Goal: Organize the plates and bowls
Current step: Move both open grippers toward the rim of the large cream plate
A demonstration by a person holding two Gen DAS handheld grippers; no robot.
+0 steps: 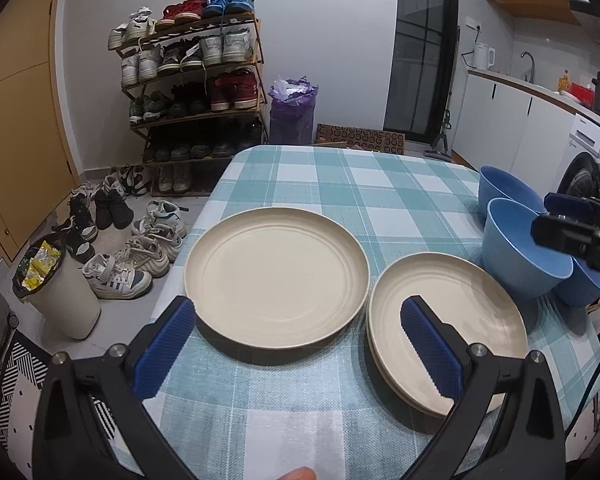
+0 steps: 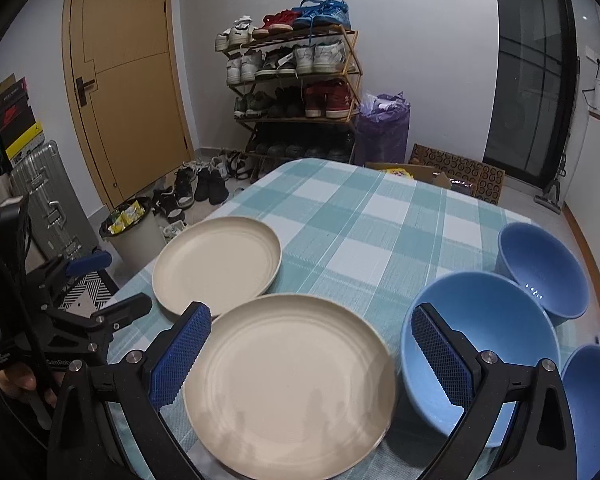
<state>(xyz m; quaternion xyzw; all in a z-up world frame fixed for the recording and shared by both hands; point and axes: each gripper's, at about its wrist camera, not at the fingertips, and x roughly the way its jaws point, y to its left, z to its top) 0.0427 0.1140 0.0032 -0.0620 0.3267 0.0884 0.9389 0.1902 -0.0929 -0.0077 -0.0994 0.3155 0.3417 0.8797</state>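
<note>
Both hand-held grippers (left [image 1: 298,344], right [image 2: 310,354]) released; plates [image 1: 276,270] flat, bowls [image 2: 496,328] mouth-up.

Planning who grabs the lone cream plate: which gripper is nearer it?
Left. The left gripper hangs open at the lone plate's near rim; the right gripper hovers over the stacked plates.

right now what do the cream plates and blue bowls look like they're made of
Cream plates: probably matte plastic or wheat-straw composite rather than ceramic, with a dull, faintly speckled face, moulded rings and no sharp glare. Blue bowls: likely the same kind of plastic, satin, uniform colour, thin rims, soft highlights only.
</note>
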